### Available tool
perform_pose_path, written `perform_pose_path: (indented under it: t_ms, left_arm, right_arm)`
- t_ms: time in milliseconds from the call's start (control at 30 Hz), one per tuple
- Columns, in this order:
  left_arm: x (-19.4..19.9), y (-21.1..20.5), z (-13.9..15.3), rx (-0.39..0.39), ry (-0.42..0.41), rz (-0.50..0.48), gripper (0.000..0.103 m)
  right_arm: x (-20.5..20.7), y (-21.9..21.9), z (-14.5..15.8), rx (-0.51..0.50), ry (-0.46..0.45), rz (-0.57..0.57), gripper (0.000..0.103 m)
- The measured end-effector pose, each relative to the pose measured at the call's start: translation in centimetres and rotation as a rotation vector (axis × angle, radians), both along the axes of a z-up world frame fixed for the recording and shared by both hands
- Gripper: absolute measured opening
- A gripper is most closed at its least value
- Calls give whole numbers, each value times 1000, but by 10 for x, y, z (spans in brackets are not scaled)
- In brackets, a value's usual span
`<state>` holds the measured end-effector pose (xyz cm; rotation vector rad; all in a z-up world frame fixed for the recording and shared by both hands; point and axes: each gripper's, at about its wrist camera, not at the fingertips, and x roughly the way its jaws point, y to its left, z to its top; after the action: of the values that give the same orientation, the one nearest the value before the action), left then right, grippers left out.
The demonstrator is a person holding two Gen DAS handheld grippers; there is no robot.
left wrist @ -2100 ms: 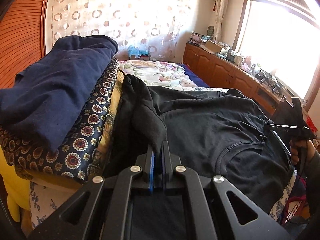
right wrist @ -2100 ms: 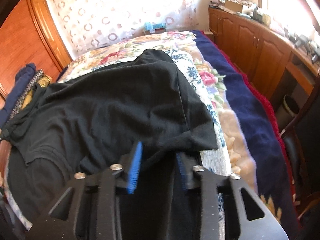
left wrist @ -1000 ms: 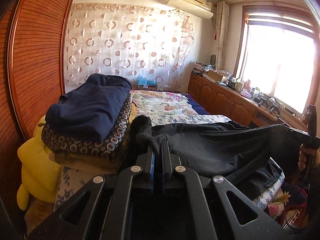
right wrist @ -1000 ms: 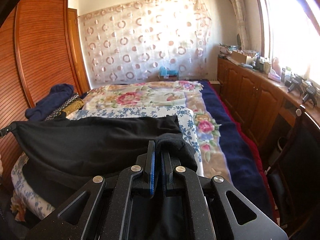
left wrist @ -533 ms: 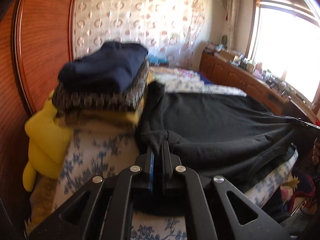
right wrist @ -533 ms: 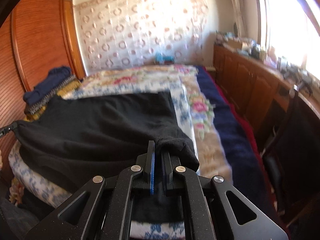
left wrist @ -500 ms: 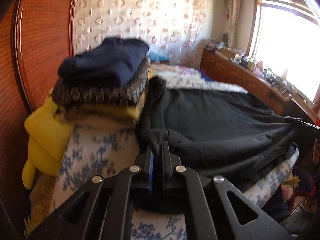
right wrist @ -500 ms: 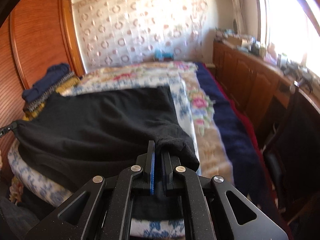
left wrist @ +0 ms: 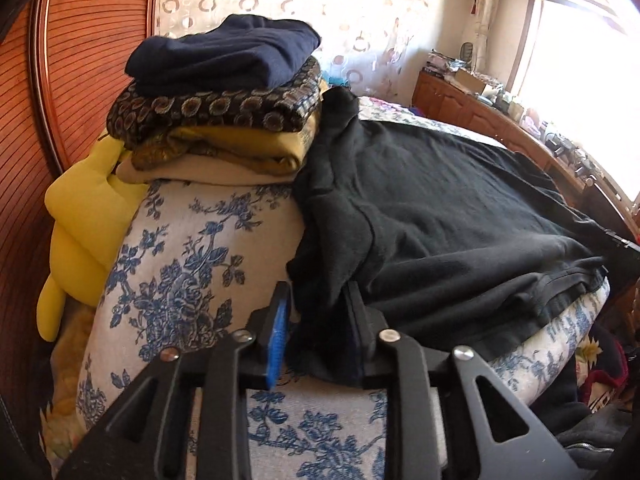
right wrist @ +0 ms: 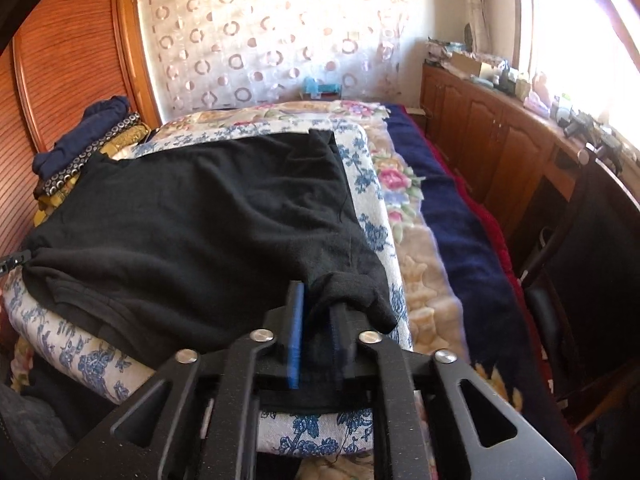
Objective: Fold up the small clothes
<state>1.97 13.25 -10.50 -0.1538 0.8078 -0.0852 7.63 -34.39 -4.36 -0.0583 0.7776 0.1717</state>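
I am laying a black sweater [left wrist: 440, 208] flat across a folded blue-flowered quilt [left wrist: 188, 264] on the bed. My left gripper [left wrist: 316, 320] is at the sweater's near left corner. Its jaws have just been opening and are now standing apart, with a bunch of black cloth still lying loosely between them, no longer pinched. My right gripper [right wrist: 318, 332] is at the near right corner, by a sleeve cuff. Its jaws have also just been opening, and the cuff is resting slackly in the gap. A stack of folded clothes [left wrist: 224, 92] is sitting just beside the sweater's far left edge, next to a yellow plush toy [left wrist: 84, 216].

The sweater looks soft, thick and limp, so I am judging it light but floppy, likely to sag and wrinkle. Corners, cuffs and hems look like the surest places to take hold.
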Motion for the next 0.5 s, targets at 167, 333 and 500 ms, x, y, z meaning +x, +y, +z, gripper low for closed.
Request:
perform_pose_path:
  t_ms: [167,333,500]
  left_arm:
    - [2,2,-5,-4,15,0,34]
    - [3,1,-5,7,9,3,37]
    - [11,-5,-5,11,16,-1,38]
  right_arm:
    - [-5,11,15,10,-49,34,57]
    - [-2,28,15,8,-54,79,59]
    - [5,43,5,20,-36,117,60]
